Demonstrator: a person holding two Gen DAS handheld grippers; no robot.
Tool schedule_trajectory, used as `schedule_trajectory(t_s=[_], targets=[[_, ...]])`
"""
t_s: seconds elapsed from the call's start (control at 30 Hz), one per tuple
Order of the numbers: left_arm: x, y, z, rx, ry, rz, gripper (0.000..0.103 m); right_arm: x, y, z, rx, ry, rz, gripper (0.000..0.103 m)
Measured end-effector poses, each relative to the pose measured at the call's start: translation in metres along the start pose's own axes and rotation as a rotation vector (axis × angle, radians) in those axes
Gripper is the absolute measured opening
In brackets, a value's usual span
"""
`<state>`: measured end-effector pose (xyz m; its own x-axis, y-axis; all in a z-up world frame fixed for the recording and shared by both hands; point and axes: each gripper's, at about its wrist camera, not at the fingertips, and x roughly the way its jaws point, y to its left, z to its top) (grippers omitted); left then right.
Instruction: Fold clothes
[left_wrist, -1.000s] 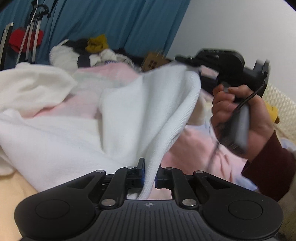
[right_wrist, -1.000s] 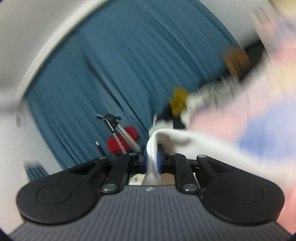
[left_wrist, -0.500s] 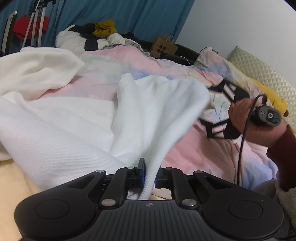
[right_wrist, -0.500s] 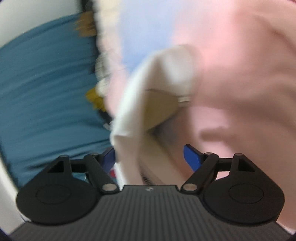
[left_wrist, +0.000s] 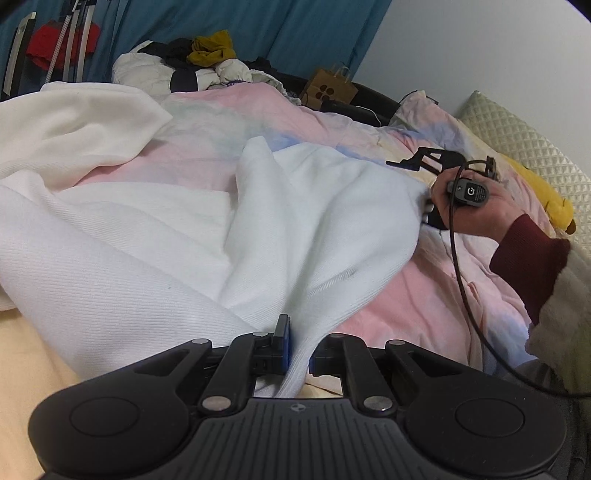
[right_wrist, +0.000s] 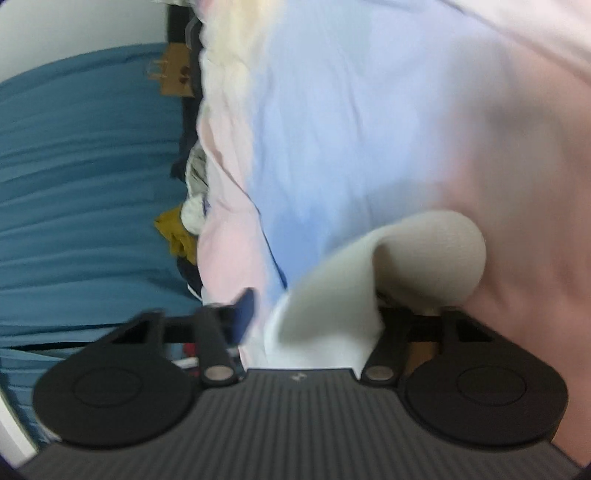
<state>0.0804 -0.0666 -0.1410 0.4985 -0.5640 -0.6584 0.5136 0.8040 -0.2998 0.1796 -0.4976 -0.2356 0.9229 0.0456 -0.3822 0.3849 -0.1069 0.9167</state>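
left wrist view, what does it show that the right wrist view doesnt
Only the left wrist view shows the left tongs shut on the white garment, the person's hand, the quilted pillow and yellow plush. Only the right wrist view shows the right tongs from behind, with garment between the fingers. Both share the garment, pink bedding, blue curtain and paper bag.

My right gripper (right_wrist: 314, 314), a second ago clamped on the white garment's (left_wrist: 295, 221) edge high at upper right of the left view, has let go, rolled and dropped to mid-right, jaws just closing again with loose cloth between them.
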Motion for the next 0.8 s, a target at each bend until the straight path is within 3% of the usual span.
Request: schedule_trajectory(t_s=[0.03,0.07,0.17,0.27,0.3,0.33,0.43,0.47,0.53,0.7,0.8], targets=[[0.001,0.0,0.0,-0.001,-0.001,-0.001,0.009,0.0,0.003,0.003,-0.034,-0.007,0.016,0.019],[0.002,0.001,0.001,-0.006,-0.007,-0.007,0.009,0.001,0.009,0.006,-0.075,-0.017,0.046,0.013],[0.004,0.0,0.004,-0.016,-0.033,-0.021,0.009,-0.005,0.034,0.005,-0.233,-0.082,0.19,0.012],[0.007,-0.001,0.006,-0.014,-0.039,-0.02,0.01,-0.02,0.056,-0.001,-0.42,-0.178,0.278,0.009],[0.009,-0.001,0.006,-0.013,-0.034,-0.018,0.01,-0.024,0.056,0.001,-0.441,-0.2,0.267,0.009],[0.011,-0.001,0.006,-0.01,-0.028,-0.015,0.01,-0.025,0.053,0.004,-0.443,-0.221,0.215,0.009],[0.015,-0.002,0.005,0.007,-0.016,-0.01,0.012,-0.019,0.034,0.018,-0.464,-0.273,-0.097,0.009],[0.016,-0.003,0.005,0.012,-0.013,-0.007,0.012,-0.014,0.022,0.024,-0.446,-0.266,-0.212,0.009],[0.016,-0.003,0.005,0.014,-0.008,-0.003,0.013,-0.006,-0.002,0.035,-0.385,-0.23,-0.351,0.01],[0.011,-0.003,0.004,0.009,-0.009,0.018,0.017,-0.013,-0.002,0.035,-0.379,-0.226,-0.363,0.012],[0.0,-0.011,0.006,0.043,-0.018,0.049,0.026,-0.037,0.006,0.022,-0.422,-0.22,-0.374,0.012]])
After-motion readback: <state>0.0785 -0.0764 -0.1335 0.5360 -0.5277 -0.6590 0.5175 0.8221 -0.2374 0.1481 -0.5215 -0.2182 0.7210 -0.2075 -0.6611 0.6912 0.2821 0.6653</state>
